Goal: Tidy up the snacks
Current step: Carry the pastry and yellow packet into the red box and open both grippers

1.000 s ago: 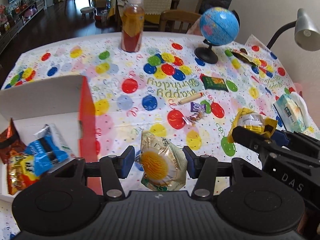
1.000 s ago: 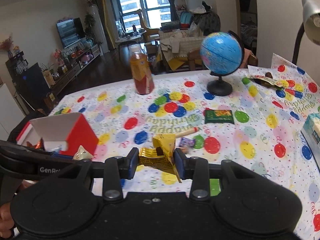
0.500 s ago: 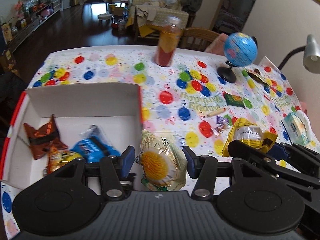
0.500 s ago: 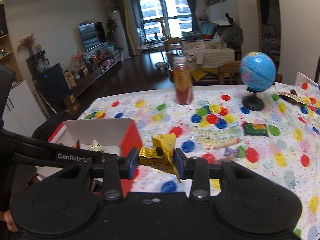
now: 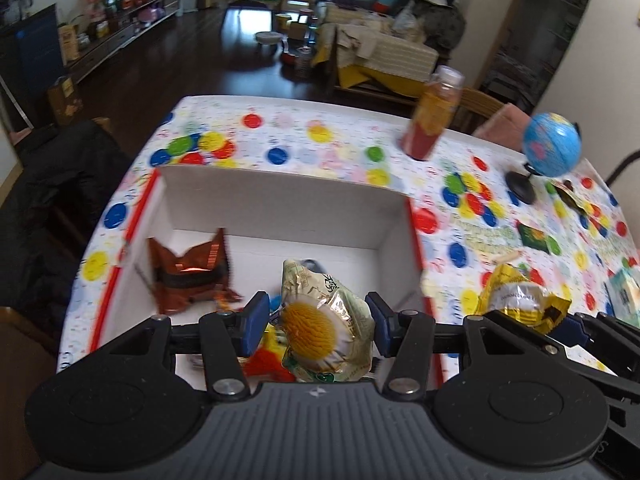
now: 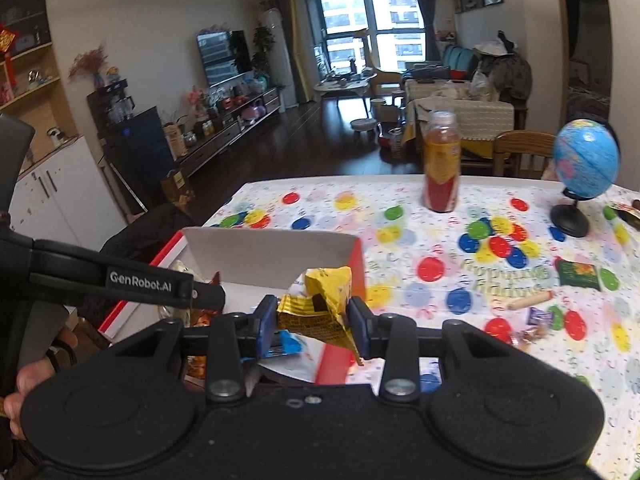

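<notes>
We see the left gripper (image 5: 316, 322) clamped on a crinkly gold-green snack pouch (image 5: 326, 326) w/ a yellow flower print, held over the white box (image 5: 280, 204). Right gripper (image 6: 313, 322) pinches a crumpled yellow packet (image 6: 320, 304) at the box's red-sided edge. An orange-brown wrapper (image 5: 188, 276) lies inside.

Both wrist cameras look forward, close above the shared white box (image 5: 280, 208).

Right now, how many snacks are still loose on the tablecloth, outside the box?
4 visible: green packet, stick-shaped snack, purple candy, clear-wrapped candy, all right of the box. More may be hidden.
</notes>
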`<move>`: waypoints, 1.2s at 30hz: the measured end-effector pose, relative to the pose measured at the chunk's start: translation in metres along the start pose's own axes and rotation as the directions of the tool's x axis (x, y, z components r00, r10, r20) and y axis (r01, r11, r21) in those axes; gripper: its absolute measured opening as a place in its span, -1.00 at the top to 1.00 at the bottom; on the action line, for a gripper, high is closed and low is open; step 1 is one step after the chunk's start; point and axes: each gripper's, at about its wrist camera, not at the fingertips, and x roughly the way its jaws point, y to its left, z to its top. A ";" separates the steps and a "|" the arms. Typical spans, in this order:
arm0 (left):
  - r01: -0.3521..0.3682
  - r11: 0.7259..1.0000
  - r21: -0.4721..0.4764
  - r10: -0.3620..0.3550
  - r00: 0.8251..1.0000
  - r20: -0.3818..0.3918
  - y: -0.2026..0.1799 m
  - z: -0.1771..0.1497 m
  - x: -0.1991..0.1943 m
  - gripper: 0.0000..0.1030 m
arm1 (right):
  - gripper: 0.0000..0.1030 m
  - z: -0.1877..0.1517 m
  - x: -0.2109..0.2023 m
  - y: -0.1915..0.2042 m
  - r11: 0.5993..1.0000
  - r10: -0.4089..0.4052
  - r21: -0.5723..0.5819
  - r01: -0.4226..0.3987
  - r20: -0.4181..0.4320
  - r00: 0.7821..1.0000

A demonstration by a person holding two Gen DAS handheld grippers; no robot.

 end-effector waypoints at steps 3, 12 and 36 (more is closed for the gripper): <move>-0.029 0.999 -0.020 0.029 1.000 -0.006 0.018 0.002 0.005 -0.01 | 0.28 0.000 0.014 0.010 1.000 0.002 -0.018 -0.003 -0.022 1.000; -0.099 0.993 -0.064 0.096 0.994 -0.051 0.058 0.005 0.032 -0.01 | 0.28 0.002 0.063 0.025 0.999 -0.003 -0.051 -0.002 -0.097 0.995; -0.125 0.991 0.045 0.130 0.982 -0.136 0.062 0.002 0.094 -0.01 | 0.26 -0.003 0.145 0.038 0.988 -0.041 -0.152 0.009 -0.208 0.977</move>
